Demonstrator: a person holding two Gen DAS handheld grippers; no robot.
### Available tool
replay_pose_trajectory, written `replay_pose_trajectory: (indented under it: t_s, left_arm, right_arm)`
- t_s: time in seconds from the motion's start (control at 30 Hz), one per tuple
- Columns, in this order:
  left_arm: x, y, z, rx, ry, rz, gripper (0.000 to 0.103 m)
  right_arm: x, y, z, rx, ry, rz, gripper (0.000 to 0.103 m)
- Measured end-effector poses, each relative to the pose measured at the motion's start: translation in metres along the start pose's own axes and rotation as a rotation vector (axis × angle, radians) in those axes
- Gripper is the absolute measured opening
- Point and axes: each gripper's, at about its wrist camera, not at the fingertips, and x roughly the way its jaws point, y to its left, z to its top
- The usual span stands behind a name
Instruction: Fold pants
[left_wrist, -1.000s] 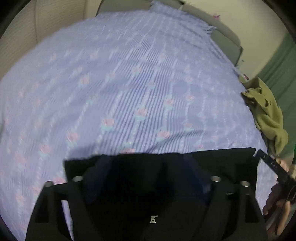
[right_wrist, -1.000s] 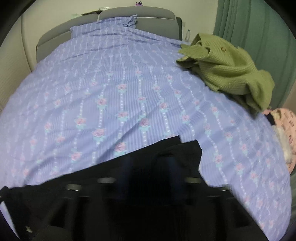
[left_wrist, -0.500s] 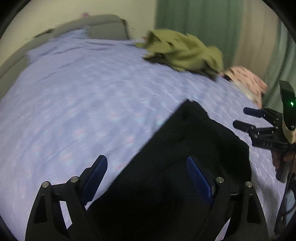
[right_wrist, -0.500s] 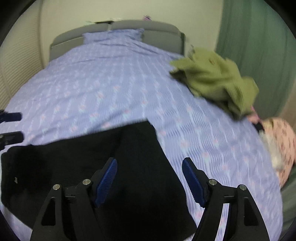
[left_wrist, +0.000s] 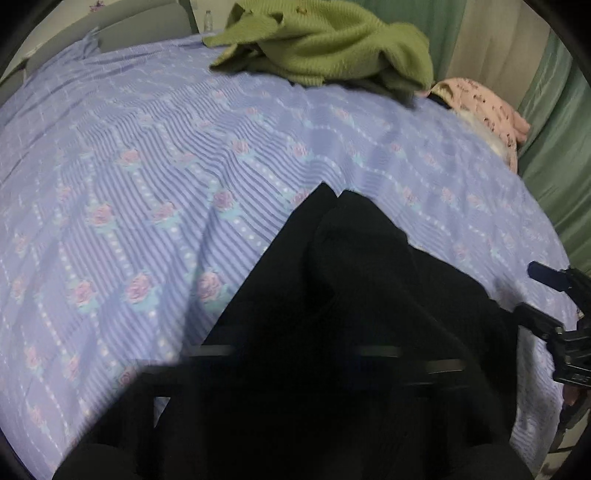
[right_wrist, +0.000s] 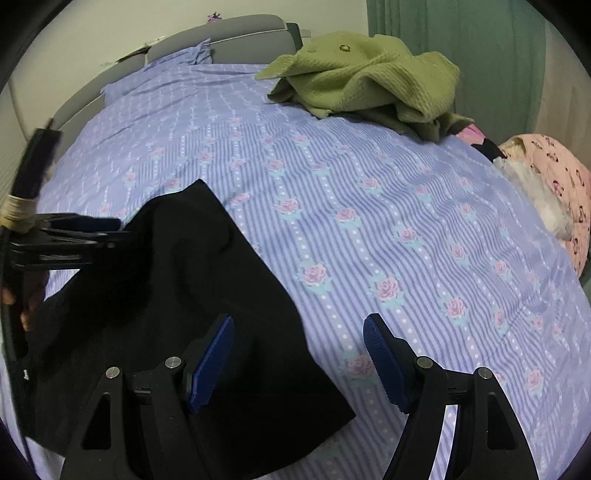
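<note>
The black pants (right_wrist: 207, 295) lie folded on the purple flowered bedspread (right_wrist: 369, 221). My right gripper (right_wrist: 299, 358) is open and empty, low over the pants' right edge. My left gripper (right_wrist: 110, 232) reaches in from the left in the right wrist view and sits at the pants' far left part, its jaws close together. In the left wrist view the pants (left_wrist: 351, 314) cover the left gripper's fingers, which are blurred. The right gripper (left_wrist: 543, 295) shows at that view's right edge.
A crumpled green garment (right_wrist: 369, 81) lies at the far right of the bed. A pink patterned garment (right_wrist: 546, 173) lies at the right edge. A grey headboard (right_wrist: 221, 40) and green curtains (right_wrist: 480, 48) stand behind.
The left gripper, open over the pants half a second ago, has dropped into the black fabric. The right gripper stays open and has shifted right, past the pants' edge.
</note>
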Motion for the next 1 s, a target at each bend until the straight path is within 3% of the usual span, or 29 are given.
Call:
replay_pose_trajectory:
  t_s: [0.13, 0.27, 0.37, 0.4, 0.43, 0.5, 0.6, 0.7, 0.87, 1.0]
  left_arm:
    - [0.004, 0.012, 0.007, -0.087, -0.044, 0.075, 0.005]
    - [0.016, 0.021, 0.015, -0.138, -0.029, 0.138, 0.006]
    - [0.014, 0.017, 0.014, -0.148, -0.026, 0.177, 0.032]
    - [0.004, 0.016, 0.012, -0.160, -0.048, 0.190, 0.050]
    - [-0.008, 0.016, 0.008, -0.170, -0.086, 0.186, 0.059]
    - [-0.048, 0.016, -0.008, -0.198, -0.201, 0.147, 0.068]
    - [-0.118, 0.023, -0.060, -0.252, -0.317, 0.154, 0.074]
    - [-0.167, 0.041, -0.124, -0.320, -0.359, 0.205, 0.080]
    - [-0.222, 0.087, -0.247, -0.495, -0.282, 0.318, 0.080]
    - [-0.241, 0.108, -0.327, -0.598, -0.236, 0.303, 0.079]
  right_arm:
    - [0.004, -0.004, 0.000, 0.012, -0.006, 0.008, 0.067]
    - [0.005, -0.002, 0.003, 0.014, -0.020, -0.022, 0.067]
    - [0.005, 0.000, 0.006, 0.018, -0.021, -0.033, 0.067]
    - [0.001, 0.001, 0.007, 0.021, -0.029, -0.041, 0.067]
    - [-0.005, 0.003, 0.008, 0.017, -0.044, -0.042, 0.067]
    - [-0.018, 0.009, 0.008, 0.008, -0.068, -0.038, 0.067]
    - [-0.045, 0.029, 0.009, -0.029, -0.112, -0.003, 0.067]
    - [-0.065, 0.062, 0.006, -0.077, -0.131, 0.060, 0.068]
    - [-0.075, 0.145, -0.015, -0.213, -0.085, 0.175, 0.068]
    - [-0.083, 0.212, -0.042, -0.336, -0.058, 0.266, 0.068]
